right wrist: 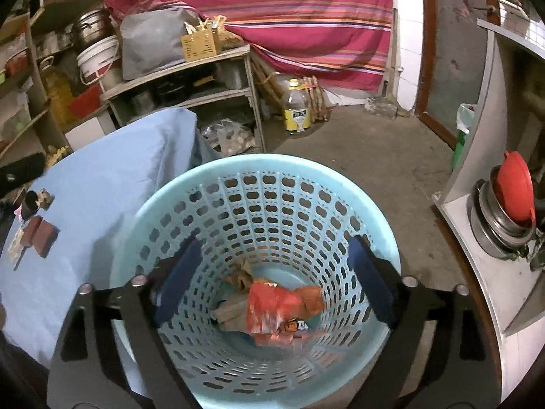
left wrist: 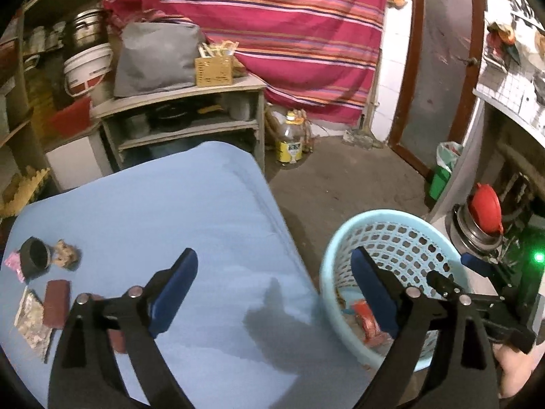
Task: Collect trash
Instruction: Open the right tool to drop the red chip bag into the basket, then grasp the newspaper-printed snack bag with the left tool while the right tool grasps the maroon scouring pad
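A light blue perforated basket (right wrist: 259, 170) stands on the floor beside a table with a blue cloth (left wrist: 170, 204). Inside lie an orange-red wrapper (right wrist: 272, 306) and crumpled brown paper (right wrist: 240, 277). My right gripper (right wrist: 272, 272) is open and empty just above the basket's mouth. My left gripper (left wrist: 276, 286) is open and empty over the table's right edge, with the basket (left wrist: 391, 218) to its right. On the cloth's left lie a black cup (left wrist: 34, 259), a crumpled brown scrap (left wrist: 66, 254), a pink wrapper (left wrist: 13, 264), a brown packet (left wrist: 57, 303) and a clear packet (left wrist: 32, 323).
A wooden shelf unit (left wrist: 190, 116) with a grey bag (left wrist: 156, 58) stands behind the table. A yellow-labelled bottle (left wrist: 291, 139) is on the floor. A counter with a steel pot and red lid (left wrist: 483, 208) is at right. A green bin (left wrist: 442, 173) stands by the door.
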The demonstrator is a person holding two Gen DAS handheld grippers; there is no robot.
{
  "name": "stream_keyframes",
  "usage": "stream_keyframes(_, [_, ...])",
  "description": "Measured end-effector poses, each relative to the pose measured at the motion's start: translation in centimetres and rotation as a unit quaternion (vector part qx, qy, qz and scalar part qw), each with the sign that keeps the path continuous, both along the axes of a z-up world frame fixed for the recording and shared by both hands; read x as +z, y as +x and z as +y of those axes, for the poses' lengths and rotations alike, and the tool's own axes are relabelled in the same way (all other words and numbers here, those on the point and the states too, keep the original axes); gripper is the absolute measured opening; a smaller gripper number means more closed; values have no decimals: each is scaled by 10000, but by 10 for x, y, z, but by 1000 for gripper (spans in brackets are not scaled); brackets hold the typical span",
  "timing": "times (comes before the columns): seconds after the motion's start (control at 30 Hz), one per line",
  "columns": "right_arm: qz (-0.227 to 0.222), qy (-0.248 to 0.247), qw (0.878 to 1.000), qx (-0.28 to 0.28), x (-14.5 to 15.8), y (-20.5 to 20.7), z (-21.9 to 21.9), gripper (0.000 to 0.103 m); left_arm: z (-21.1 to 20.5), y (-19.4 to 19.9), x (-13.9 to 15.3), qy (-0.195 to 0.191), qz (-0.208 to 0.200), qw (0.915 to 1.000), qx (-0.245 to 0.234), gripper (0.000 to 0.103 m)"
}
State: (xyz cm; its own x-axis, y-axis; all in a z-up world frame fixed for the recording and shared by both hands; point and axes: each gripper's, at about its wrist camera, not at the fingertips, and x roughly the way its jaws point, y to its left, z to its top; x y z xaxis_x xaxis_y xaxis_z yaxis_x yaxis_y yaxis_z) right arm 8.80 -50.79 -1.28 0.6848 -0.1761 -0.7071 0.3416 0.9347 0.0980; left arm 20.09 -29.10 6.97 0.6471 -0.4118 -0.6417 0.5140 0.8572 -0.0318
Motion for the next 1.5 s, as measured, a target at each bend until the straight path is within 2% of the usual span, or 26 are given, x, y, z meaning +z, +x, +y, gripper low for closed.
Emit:
stream_keyframes(0.13, [-88, -9, 9999, -142, 5, -1, 4, 98, 33, -1, 4, 31, -95, 9998, 168, 90])
stream_keyframes(0.23, [-208, -66, 9997, -142, 17, 4, 16, 99, 66, 0, 5, 16, -90, 9994, 333, 90])
stream_keyframes(0.37, [-327, -185, 9993, 87, 32, 20, 47, 99, 112, 6, 3, 36, -74, 9983, 581, 90])
stream_keyframes(0.5, [-388, -242, 9982, 395, 37, 35, 89, 99, 154, 11, -1, 227, -171, 9961, 832, 90])
stream_keyframes(0.57, [-376, -278, 9973, 563, 37, 47, 114, 99, 180, 13, -4, 261, -213, 9945, 992, 95])
stream_keyframes(0.67, [-375, -315, 9959, 766, 34, 59, 148, 99, 213, 17, -16, 292, -216, 9920, 1209, 96])
stream_keyframes(0.77, [-363, -387, 9934, 1013, 28, 68, 181, 99, 243, 21, -34, 509, -164, 9891, 1376, 96])
stream_keyframes(0.9, [-284, -466, 9919, 1148, 19, 83, 216, 99, 281, 30, -53, 598, -49, 9861, 1552, 96])
stream_keyframes(1.07, [-341, -598, 9904, 1196, 15, 95, 250, 99, 328, 51, -69, 762, -96, 9790, 1891, 96])
stream_keyframes(1.23, [-367, -773, 9877, 1306, 7, 107, 283, 99, 363, 70, -71, 519, 94, 9753, 2145, 96])
stream_keyframes(1.37, [-198, -656, 9864, 1495, -3, 122, 308, 99, 374, 79, -75, 627, 92, 9716, 2279, 96])
stream_keyframes(1.5, [-56, -603, 9844, 1654, -13, 134, 338, 99, 389, 88, -80, 473, 318, 9714, 2306, 96])
